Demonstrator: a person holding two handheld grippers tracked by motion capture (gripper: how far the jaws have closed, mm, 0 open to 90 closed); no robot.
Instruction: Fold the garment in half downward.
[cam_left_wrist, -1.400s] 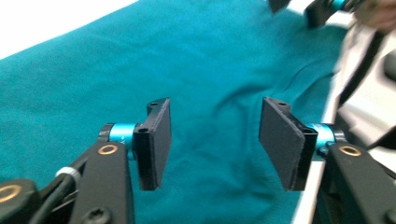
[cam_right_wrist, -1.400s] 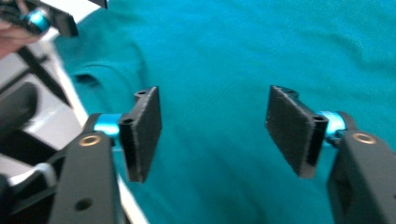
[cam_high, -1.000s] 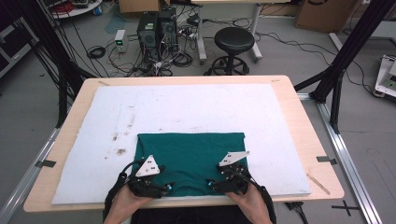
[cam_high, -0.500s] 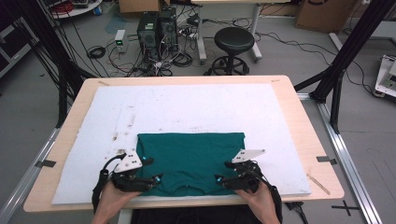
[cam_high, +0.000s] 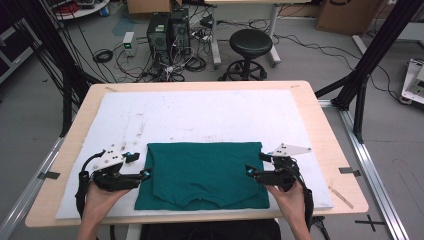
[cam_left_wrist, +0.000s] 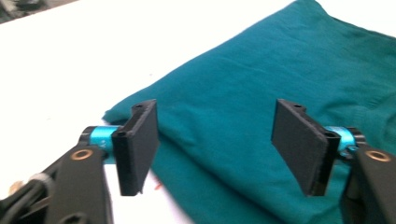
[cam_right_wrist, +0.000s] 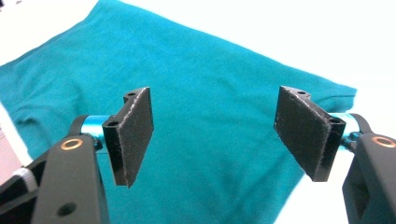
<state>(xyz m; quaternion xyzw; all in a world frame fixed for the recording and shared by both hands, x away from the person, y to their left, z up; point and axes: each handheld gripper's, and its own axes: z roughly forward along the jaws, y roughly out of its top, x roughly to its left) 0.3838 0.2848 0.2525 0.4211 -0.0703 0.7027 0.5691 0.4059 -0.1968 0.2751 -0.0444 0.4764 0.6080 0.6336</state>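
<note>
Both my grippers wide open, nothing held, at the side edges of the folded shirt.

My left gripper (cam_high: 146, 174) spreads its jaws at the left edge of the teal T-shirt (cam_high: 202, 172); my right gripper (cam_high: 248, 171) does likewise at the right edge. Pads flat, black, felt-faced. Soft knit cloth, folded into a neat rectangle, on the white foam mat (cam_high: 200, 112). Half a second back both sat nearer me; a second ago they were over the cloth.

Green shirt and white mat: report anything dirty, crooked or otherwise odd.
The white mat carries dark smudges left of centre. The folded green shirt lies nearly square, its near edge slightly uneven. Both grippers, left and right, are open.
</note>
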